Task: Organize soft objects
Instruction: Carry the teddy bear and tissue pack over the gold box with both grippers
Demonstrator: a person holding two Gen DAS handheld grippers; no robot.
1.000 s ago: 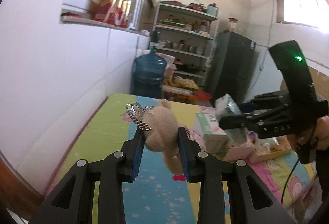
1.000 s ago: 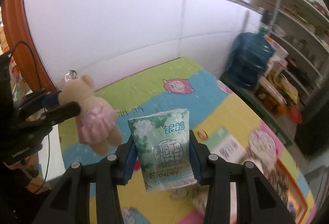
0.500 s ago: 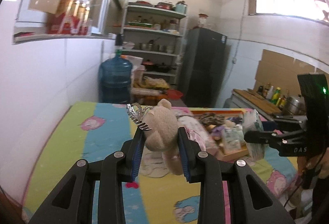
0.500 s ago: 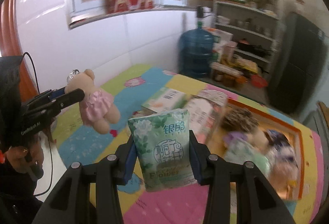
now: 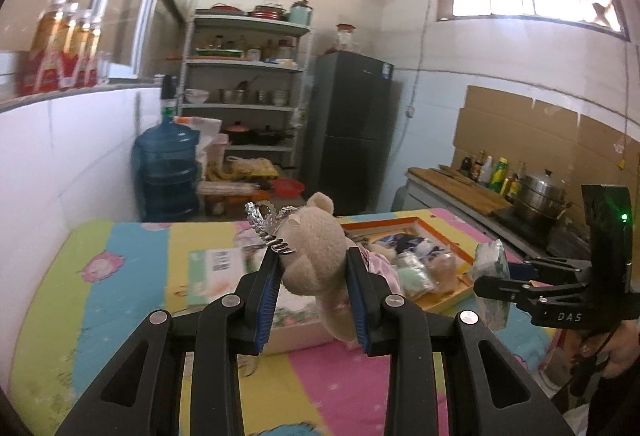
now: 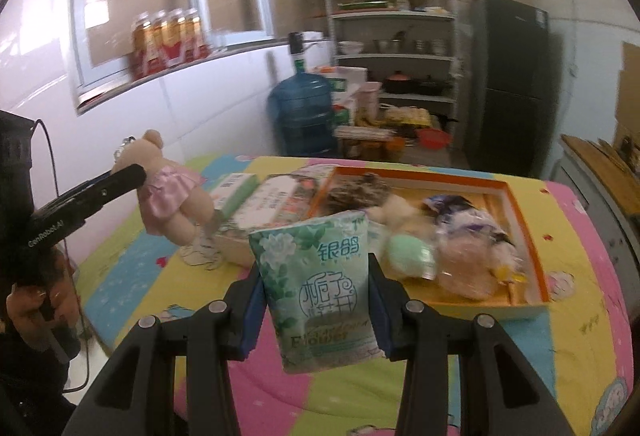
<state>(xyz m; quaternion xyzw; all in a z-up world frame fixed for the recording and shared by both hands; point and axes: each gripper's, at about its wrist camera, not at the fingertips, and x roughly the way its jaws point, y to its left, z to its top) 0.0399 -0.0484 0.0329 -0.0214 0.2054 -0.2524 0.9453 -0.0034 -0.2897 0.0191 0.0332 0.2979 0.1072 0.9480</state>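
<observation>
Item 1: small beige plush teddy bear (image 5: pixel 316 256) in a pink frilled skirt, with a silver coiled keyring loop (image 5: pixel 268 224) at its head. Held off the surface; head pinched between the blue pads of the left claw (image 5: pixel 314 288), body and legs dangling below and beyond the fingertips. Left claw closed part-way, both pads pressing the head. In the right wrist view the bear (image 6: pixel 168 188) hangs above the left edge of the bench (image 6: pixel 580 316), which is covered in a patchwork mat of yellow, pink, blue and green panels.

Item 2: soft green-and-white tissue pack (image 6: pixel 320 296) printed with white flowers and Chinese characters. Upright, clamped by its sides between the blue pads of the right claw (image 6: pixel 318 304), its top and bottom standing clear of the pads. Right claw moderately open, shut onto the pack. Held in the air just before an orange-rimmed shallow tray (image 6: pixel 536 256).

Item 3: the tray's contents: a pale green soft piece (image 6: pixel 408 252), a peach plush (image 6: pixel 468 260), a dark patterned soft item (image 6: pixel 360 188); details blurred. Flat printed boxes (image 6: pixel 256 204) lie beside the tray's left side.
</observation>
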